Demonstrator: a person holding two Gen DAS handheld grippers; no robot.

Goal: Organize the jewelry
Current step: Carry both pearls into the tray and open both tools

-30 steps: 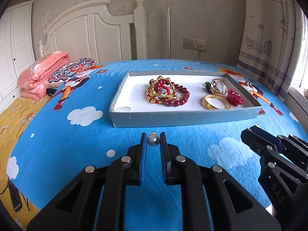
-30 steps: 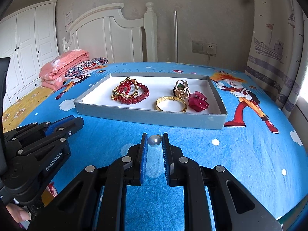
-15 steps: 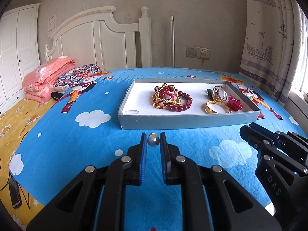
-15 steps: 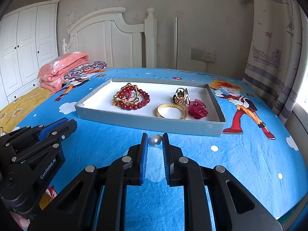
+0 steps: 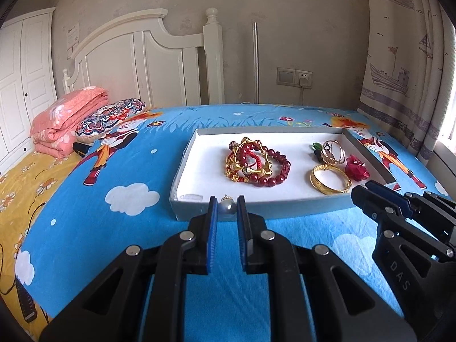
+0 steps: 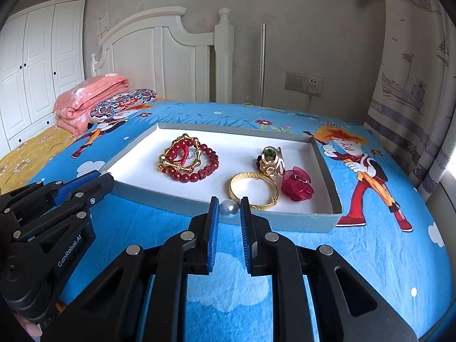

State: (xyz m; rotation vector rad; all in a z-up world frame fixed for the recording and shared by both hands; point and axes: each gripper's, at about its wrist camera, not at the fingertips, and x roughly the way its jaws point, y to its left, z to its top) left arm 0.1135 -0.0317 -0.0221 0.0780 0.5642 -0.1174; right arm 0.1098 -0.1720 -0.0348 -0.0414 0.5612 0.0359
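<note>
You've got one grey pearl (image 5: 227,207) pinched between the left tool's blue pads, gold cap on top, hanging over the tray's near wall. Second pearl (image 6: 229,208) pinched the same way in the right tool, just in front of the tray (image 6: 302,219). Tray is shallow, grey walls, white floor, flat on the blue bedspread. Inside, left half: red bead bracelet (image 6: 199,168) tangled with a gold link bracelet (image 6: 173,165). Right half: gold bangle (image 6: 253,189) lying flat, near the front wall; gold ring with green stone (image 6: 270,158) behind it; red flower piece (image 6: 296,188) just beside the bangle.
</note>
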